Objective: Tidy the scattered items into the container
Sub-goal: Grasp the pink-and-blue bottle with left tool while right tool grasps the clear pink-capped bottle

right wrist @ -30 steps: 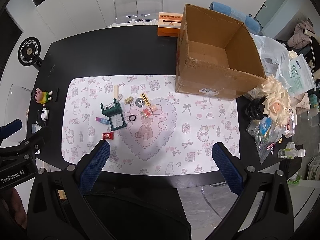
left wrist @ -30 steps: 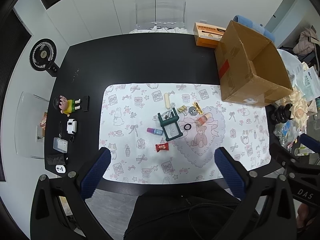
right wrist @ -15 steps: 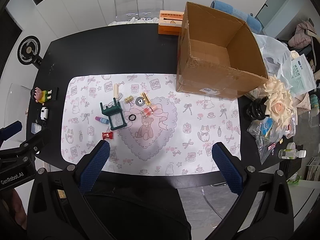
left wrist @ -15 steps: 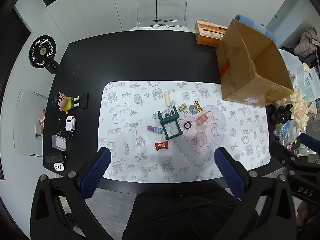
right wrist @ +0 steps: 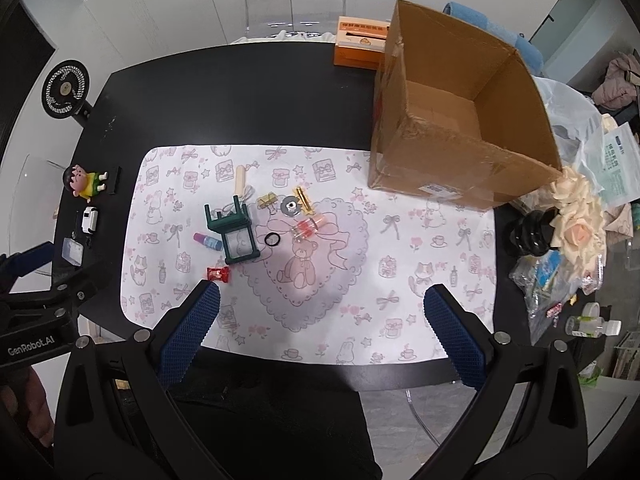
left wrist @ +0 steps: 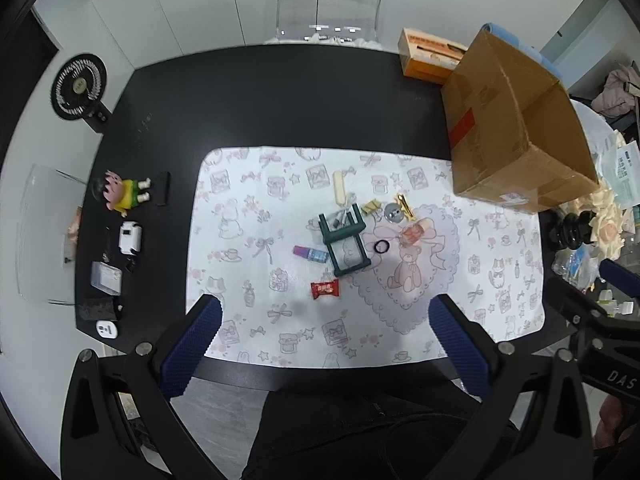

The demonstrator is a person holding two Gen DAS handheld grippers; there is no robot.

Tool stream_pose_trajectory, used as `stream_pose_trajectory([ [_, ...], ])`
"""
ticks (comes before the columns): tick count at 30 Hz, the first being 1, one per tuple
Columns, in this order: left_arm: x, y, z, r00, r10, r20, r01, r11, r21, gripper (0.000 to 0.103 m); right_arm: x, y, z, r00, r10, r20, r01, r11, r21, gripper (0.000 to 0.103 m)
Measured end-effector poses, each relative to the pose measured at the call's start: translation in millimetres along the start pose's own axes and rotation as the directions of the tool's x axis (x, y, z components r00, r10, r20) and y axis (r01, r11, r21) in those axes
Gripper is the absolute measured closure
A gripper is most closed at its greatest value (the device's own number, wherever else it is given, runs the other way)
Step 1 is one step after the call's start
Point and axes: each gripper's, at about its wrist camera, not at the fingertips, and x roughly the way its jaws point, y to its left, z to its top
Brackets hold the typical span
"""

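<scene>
Left gripper is hanging above the near edge of the table, blue fingers spread wide, gripping nothing. Right gripper is doing the same beside it, fingers spread wide, nothing between them. Both are sitting well apart from the scattered items, which are lying further in on the patterned mat.

Nearest the left fingers is a red candy wrapper, just beyond the tips. Past it a small green stool is lying tipped on its side near the mat's middle, with a small purple-capped tube just beside its left and a black ring just beside its right. Further in: a pink-orange bottle, a silver disc, a gold clip, a gold binder clip and a cream stick toward the mat's far edge.

The cardboard box is standing open at the table's far right corner, overlapping the mat's far right corner, with nothing seen on its visible floor. An orange box is sitting behind it at the far edge.

Along the table's left edge a cartoon figure and a white toy car are lying off the mat.
</scene>
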Motion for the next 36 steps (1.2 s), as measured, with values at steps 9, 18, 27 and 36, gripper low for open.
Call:
stream_pose_trajectory([
  [9, 66, 19, -1, 0.998, -0.043, -0.038, 0.043, 0.999, -0.015, 0.000, 79, -2, 1, 0.998, 0.052, -0.035, -0.053, 0.998, -0.022, 0.000],
  [18, 149, 25, -2, 0.997, -0.005, -0.079, 0.010, 0.998, 0.063, 0.000, 161, 4, 8, 0.995, 0.061, -0.081, -0.068, 0.994, -0.085, 0.000],
  [27, 220, 31, 8, 0.995, 0.017, -0.102, -0.004, 0.992, 0.124, 0.005, 231, 7, 21, 0.986, 0.083, -0.145, -0.105, 0.983, -0.152, 0.001],
  [36, 260, 19, 8, 0.986, 0.105, -0.130, -0.066, 0.959, 0.277, 0.005, 268, 12, 26, 0.979, 0.079, -0.188, -0.119, 0.970, -0.213, 0.001],
])
